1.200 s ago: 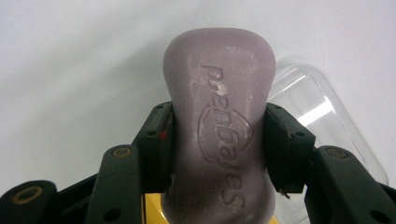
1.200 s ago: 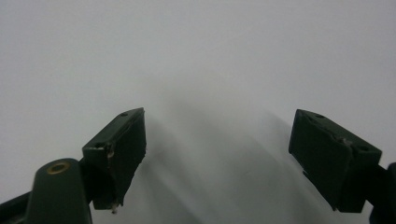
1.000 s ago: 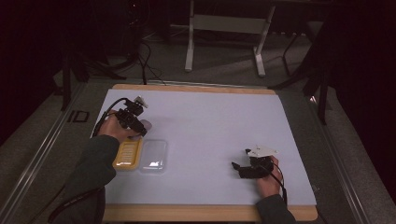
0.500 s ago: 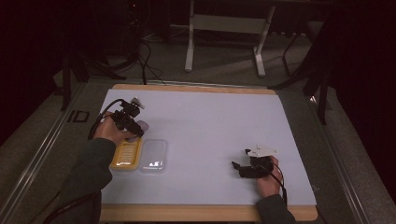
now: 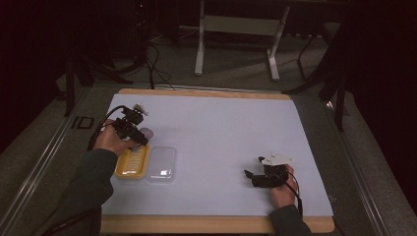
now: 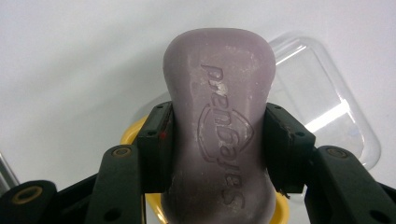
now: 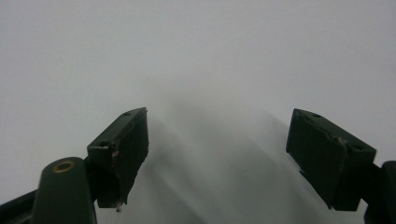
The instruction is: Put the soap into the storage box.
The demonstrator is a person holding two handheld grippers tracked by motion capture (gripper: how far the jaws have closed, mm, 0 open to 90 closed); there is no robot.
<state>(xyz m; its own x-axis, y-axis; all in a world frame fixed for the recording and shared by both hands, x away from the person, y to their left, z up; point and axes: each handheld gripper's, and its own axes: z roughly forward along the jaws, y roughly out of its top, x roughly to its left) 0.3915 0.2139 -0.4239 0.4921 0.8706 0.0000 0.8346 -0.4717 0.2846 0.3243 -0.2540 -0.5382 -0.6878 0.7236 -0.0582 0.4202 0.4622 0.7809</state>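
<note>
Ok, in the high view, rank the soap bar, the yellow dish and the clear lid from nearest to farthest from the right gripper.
From the right gripper:
1. Clear lid, nearest, to its left.
2. Yellow dish, just beyond the lid.
3. Soap bar, farthest, held in the left gripper.

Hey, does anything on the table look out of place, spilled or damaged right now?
Nothing stands out. The left gripper holds a purple soap bar above the yellow soap dish, its clear lid lying flat beside it. The bar's surface looks slightly scuffed, nothing more. The right gripper rests open on the white mat.

Right tool [image 7: 217, 154] gapes wide over bare white table [image 7: 196, 56]
</note>
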